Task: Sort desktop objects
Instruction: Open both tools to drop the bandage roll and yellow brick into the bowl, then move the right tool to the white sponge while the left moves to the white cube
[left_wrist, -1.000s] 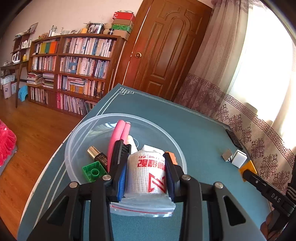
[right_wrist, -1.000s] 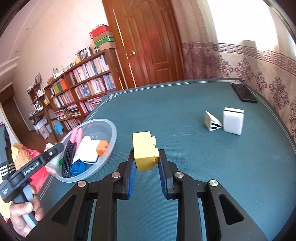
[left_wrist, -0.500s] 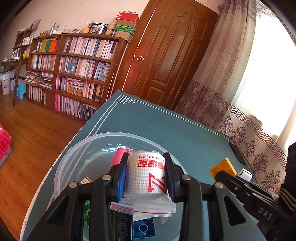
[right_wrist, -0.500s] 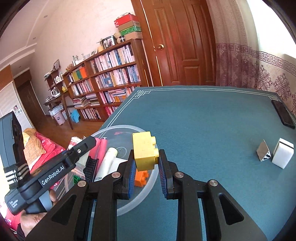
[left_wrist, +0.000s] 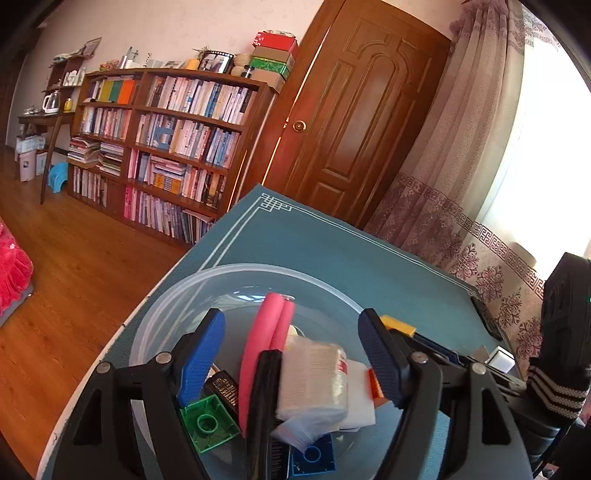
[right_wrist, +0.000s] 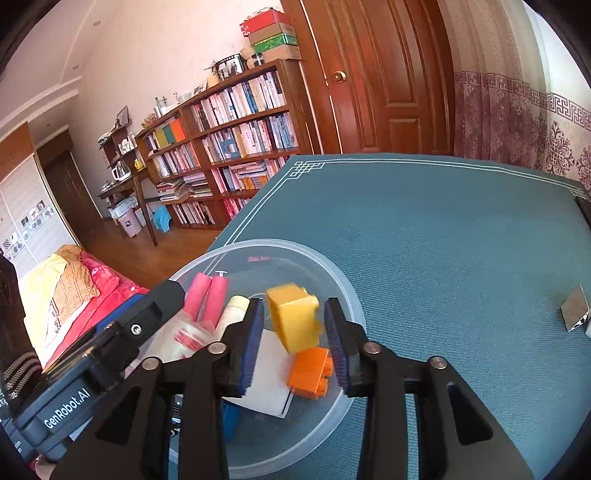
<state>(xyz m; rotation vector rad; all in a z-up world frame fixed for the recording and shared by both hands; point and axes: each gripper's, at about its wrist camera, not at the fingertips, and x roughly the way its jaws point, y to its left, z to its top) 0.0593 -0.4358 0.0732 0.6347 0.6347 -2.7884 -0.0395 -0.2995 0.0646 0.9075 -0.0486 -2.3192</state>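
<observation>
A clear plastic bowl (left_wrist: 177, 291) sits at the table's left edge, holding a pink item (left_wrist: 262, 332), a black comb (left_wrist: 262, 406), green brick (left_wrist: 208, 421) and blue brick (left_wrist: 314, 458). My left gripper (left_wrist: 291, 321) hangs open over the bowl. The bagged white bandage roll (left_wrist: 314, 376) lies blurred below its fingers, free of them. My right gripper (right_wrist: 295, 306) is open over the bowl's (right_wrist: 332, 269) right side. The yellow brick (right_wrist: 295, 317) is blurred and tilted between its spread fingers, with gaps on both sides, above an orange brick (right_wrist: 310, 373).
The teal table mat (right_wrist: 443, 221) stretches right of the bowl. A small triangular object (right_wrist: 574, 308) stands near its right side, and a black phone (left_wrist: 487, 321) lies by the curtain. The table edge and a wooden floor drop away just left of the bowl.
Both grippers have opened over the bowl. The bandage roll has dropped out of the left one into the bowl, and the yellow brick has come loose from the right one.
</observation>
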